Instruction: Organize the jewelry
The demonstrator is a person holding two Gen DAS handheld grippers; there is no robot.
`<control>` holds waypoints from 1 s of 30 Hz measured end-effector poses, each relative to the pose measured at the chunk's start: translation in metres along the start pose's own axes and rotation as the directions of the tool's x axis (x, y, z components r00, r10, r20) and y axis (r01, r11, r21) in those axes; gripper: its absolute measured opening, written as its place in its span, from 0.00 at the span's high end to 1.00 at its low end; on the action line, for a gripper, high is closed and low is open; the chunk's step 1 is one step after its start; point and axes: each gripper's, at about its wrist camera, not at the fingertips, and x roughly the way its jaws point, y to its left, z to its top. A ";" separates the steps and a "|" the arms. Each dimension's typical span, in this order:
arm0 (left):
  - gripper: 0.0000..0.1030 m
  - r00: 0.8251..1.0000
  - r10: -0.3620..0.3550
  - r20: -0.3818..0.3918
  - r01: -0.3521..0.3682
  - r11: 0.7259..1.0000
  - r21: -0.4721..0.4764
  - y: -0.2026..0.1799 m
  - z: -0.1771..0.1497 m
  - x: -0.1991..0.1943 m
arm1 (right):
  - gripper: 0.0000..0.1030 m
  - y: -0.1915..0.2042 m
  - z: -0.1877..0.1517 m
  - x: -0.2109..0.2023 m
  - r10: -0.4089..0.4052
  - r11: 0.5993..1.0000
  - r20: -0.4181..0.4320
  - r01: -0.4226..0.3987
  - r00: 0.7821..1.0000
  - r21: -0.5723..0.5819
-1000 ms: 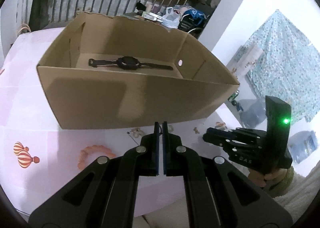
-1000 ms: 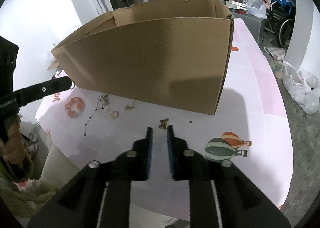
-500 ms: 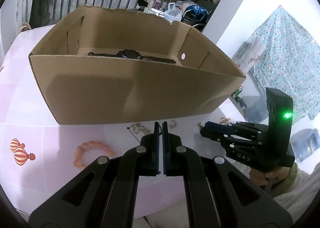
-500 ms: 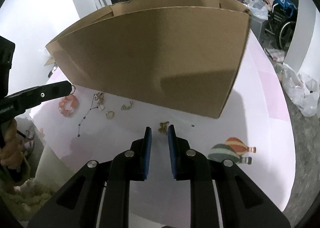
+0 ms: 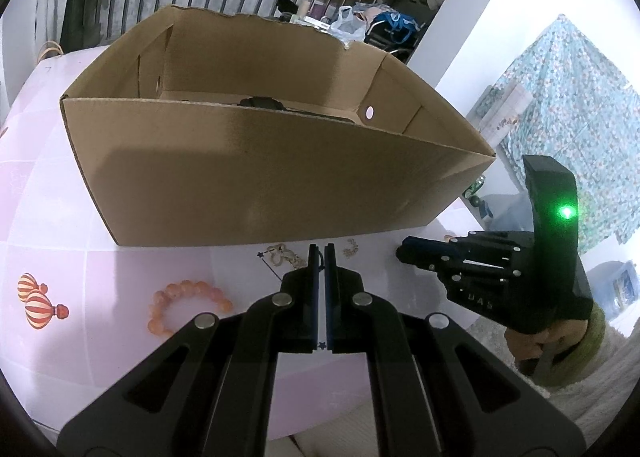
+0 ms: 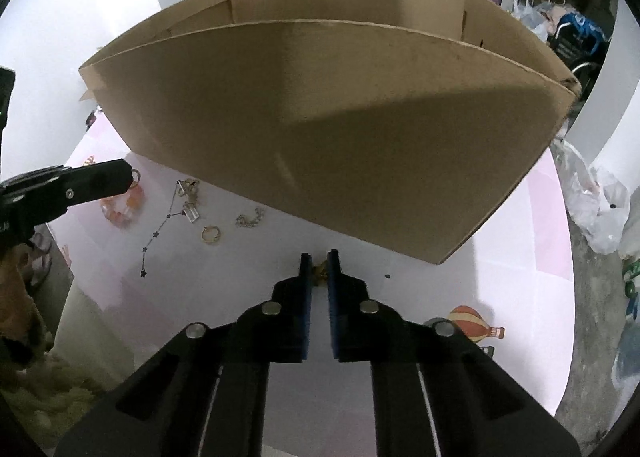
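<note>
Standing on the pink-and-white table point(image 5: 60, 217), the open cardboard box point(image 5: 256, 177) holds a black wristwatch point(image 5: 262, 102) lying flat on its floor, mostly hidden behind the near wall; whether the box holds more cannot be told. Just in front of that wall, the right gripper point(image 6: 319, 261) has its jaws closing around a small gold butterfly-shaped piece point(image 6: 320, 271), which sits on the table between the blue pads, though whether they already press on it is unclear. To its left the other jewelry lies spread on the table: a gold ring point(image 6: 211, 234), a short silver chain point(image 6: 249, 218), a thin dark necklace with star charms point(image 6: 162, 228) and a bracelet of orange beads point(image 5: 188, 307). The left gripper point(image 5: 319, 253) hangs above the table near the necklace and ring, its jaws pressed together with nothing clearly between them.
</note>
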 end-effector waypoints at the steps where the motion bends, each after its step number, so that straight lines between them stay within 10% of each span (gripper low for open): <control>1: 0.98 1.000 0.000 0.002 0.000 1.000 -0.001 0.000 0.000 0.000 | 0.93 0.002 -0.003 -0.001 -0.003 1.000 -0.004 0.003 1.000 -0.006; 19: 0.98 0.997 -0.007 0.079 0.005 1.000 0.028 -0.009 0.006 -0.034 | 0.93 -0.003 -0.012 -0.058 0.065 0.997 0.106 -0.070 0.992 0.045; 30: 0.98 0.978 -0.092 0.188 0.069 0.990 0.125 -0.034 0.084 -0.063 | 0.93 0.001 0.059 -0.125 0.147 0.989 0.348 -0.146 0.926 -0.027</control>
